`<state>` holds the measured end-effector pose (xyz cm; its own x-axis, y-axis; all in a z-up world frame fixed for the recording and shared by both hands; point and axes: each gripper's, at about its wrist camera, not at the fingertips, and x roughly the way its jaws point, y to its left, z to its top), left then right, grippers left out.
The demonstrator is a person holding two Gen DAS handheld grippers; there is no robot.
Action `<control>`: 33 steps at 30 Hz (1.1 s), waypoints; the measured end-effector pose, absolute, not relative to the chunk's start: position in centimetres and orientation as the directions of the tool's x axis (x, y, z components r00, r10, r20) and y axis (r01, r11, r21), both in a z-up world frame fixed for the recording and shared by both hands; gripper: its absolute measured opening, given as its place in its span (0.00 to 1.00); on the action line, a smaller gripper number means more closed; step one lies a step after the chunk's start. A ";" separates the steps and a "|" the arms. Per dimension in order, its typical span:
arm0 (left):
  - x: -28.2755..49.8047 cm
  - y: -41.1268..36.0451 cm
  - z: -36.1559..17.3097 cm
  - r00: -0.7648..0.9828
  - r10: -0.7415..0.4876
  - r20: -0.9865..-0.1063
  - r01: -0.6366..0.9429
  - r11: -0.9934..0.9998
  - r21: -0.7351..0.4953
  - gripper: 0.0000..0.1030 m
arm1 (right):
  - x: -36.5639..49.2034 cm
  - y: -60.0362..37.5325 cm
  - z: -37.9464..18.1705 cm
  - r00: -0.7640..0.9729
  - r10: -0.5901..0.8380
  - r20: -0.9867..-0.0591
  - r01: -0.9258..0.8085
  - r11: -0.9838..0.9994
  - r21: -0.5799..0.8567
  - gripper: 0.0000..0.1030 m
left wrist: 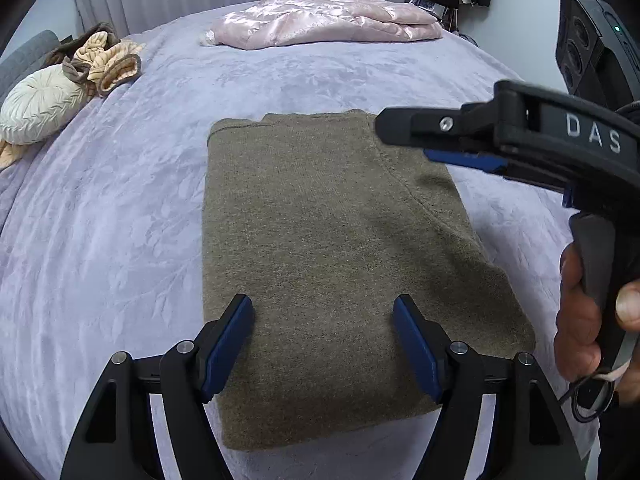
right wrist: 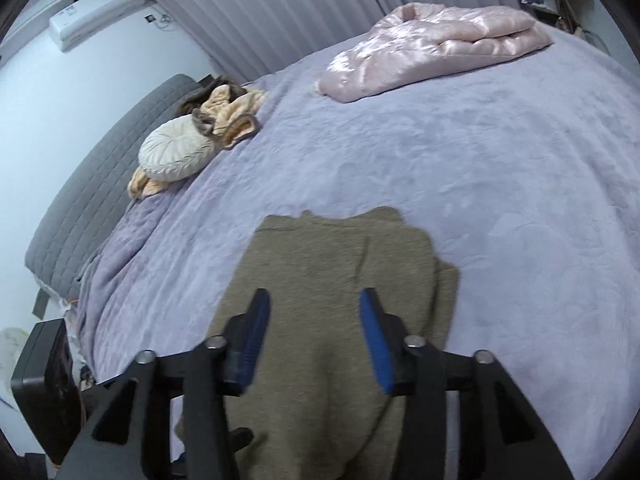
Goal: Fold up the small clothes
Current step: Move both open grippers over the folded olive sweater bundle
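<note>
While both tongs — left gripper, right gripper — gape empty, one fuzzy olive knit sweater lies folded rectangular on plush lavender bedspread.

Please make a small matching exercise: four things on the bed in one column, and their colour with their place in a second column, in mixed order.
Things:
1. knitted garment
2. satin quilt
3. round cushion
4. bed cover

Descriptions:
A. shiny pink, bunched at the far side
B. lavender, spread under everything
C. olive-brown, folded flat, nearest both cameras
D. cream, pleated, at the left edge

Pairs: 1-C, 2-A, 3-D, 4-B
</note>
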<state>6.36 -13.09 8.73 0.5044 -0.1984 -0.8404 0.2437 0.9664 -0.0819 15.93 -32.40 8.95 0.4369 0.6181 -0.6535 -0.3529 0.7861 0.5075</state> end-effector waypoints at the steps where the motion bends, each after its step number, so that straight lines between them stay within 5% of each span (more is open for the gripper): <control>1: 6.3 -13.0 8.7 0.506 -0.189 -0.841 0.243 0.967 -0.072 0.72 | 15.8 -31.7 8.4 0.399 0.640 -0.656 -0.371 0.767 0.523 0.64; 5: 6.7 -12.4 7.8 0.487 -0.151 -0.860 0.231 0.972 -0.040 0.72 | 15.8 -32.1 5.3 0.409 0.477 -0.778 -0.269 0.878 0.397 0.64; 12: 7.8 -10.5 8.2 0.499 -0.163 -0.851 0.200 0.977 -0.070 0.72 | 13.3 -32.2 8.4 0.517 0.332 -0.789 -0.282 0.936 0.209 0.63; 17: 8.8 -10.2 6.9 0.486 -0.093 -0.869 0.159 0.987 -0.016 0.72 | 11.7 -30.4 9.7 0.517 0.386 -0.764 -0.339 0.912 0.231 0.68; 19: 9.0 -9.8 6.1 0.453 -0.108 -0.885 0.166 0.986 -0.036 0.72 | 11.4 -29.3 8.0 0.481 0.347 -0.805 -0.344 0.919 0.190 0.77; 23: 8.0 -8.7 7.1 0.461 -0.140 -0.877 0.174 0.983 -0.066 0.72 | 9.6 -30.3 5.9 0.465 0.275 -0.841 -0.327 0.937 0.126 0.77; 33: 8.1 -7.3 8.8 0.485 -0.176 -0.857 0.201 0.976 -0.087 0.72 | 6.1 -37.2 8.9 0.520 0.338 -0.785 -0.192 0.941 0.278 0.79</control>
<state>8.09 -7.28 8.84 0.4846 -0.1760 -0.8568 0.2009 0.9758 -0.0868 6.12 -37.16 8.86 0.5196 0.3377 -0.7849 -0.1919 0.9412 0.2779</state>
